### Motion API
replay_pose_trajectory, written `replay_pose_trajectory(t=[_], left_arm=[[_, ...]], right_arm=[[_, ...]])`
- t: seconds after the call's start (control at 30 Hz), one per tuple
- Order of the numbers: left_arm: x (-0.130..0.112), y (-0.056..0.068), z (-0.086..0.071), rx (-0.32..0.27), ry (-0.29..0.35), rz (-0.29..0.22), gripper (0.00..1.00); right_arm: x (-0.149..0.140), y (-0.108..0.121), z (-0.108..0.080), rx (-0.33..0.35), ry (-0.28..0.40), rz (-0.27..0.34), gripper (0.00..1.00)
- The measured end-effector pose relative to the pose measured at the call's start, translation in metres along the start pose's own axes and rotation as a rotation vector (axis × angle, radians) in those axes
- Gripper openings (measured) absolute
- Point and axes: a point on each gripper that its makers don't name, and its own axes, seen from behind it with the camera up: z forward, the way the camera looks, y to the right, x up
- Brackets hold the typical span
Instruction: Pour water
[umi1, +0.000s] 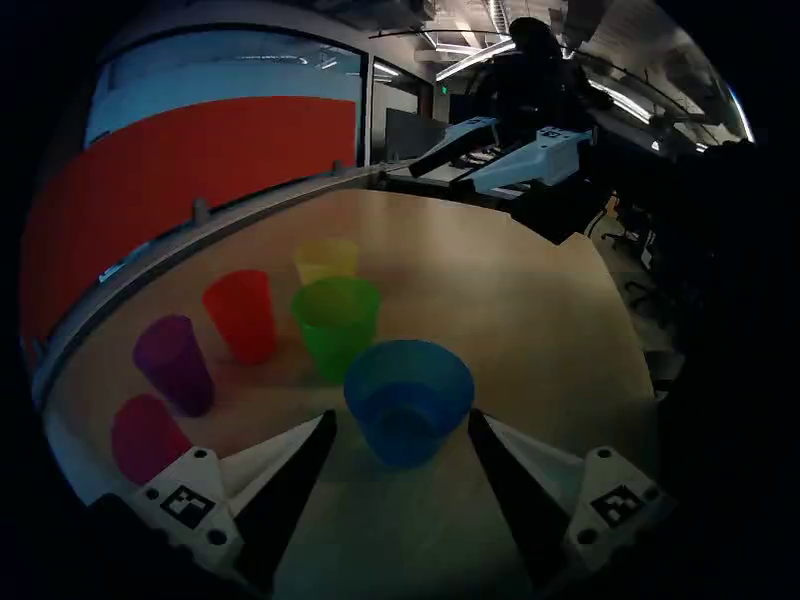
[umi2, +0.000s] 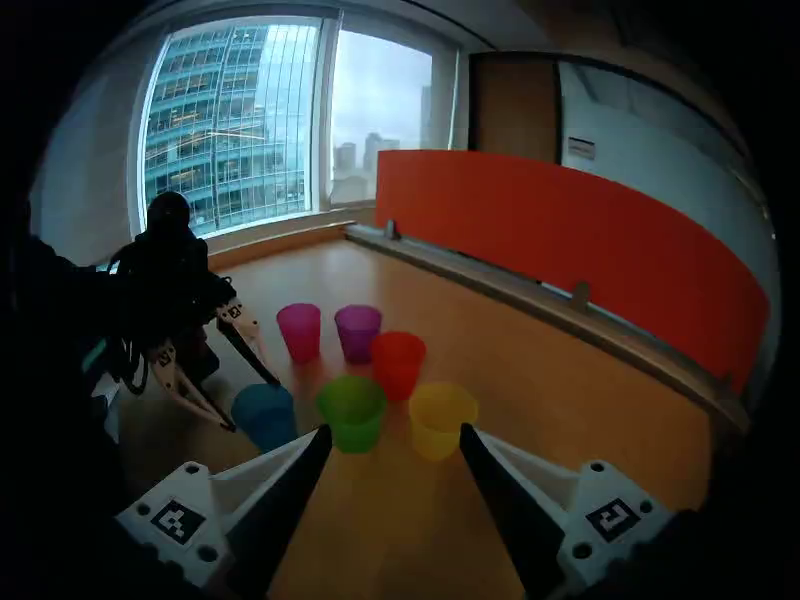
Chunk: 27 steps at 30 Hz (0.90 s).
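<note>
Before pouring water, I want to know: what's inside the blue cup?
No object shows inside the blue cup; its bottom is dark and tinted, so whether it holds water cannot be told.

The blue cup (umi1: 408, 400) and green cup (umi1: 336, 325) are made of smooth, translucent plastic. The table (umi1: 520, 300) is finished in pale wood grain with a soft sheen. The fingers (umi1: 262, 468) of the left gripper (umi1: 400, 420) are moulded in matt white plastic, faced black inside.
</note>
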Motion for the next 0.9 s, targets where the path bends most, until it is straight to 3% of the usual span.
replay_pose_trajectory(t=[0.37, 0.73, 0.9], left_arm=[[0.006, 0.002, 0.02, -0.011, 0.003, 0.011, 0.98], [0.007, 0.003, 0.027, -0.019, 0.0, 0.015, 0.98], [0.006, 0.003, 0.029, -0.016, -0.005, 0.021, 0.88]], right_arm=[[-0.002, 0.005, 0.0, -0.006, 0.001, 0.009, 0.99], [-0.003, 0.008, 0.002, -0.007, 0.001, 0.011, 0.99], [-0.005, 0.009, 0.002, -0.007, 0.0, 0.012, 0.99]])
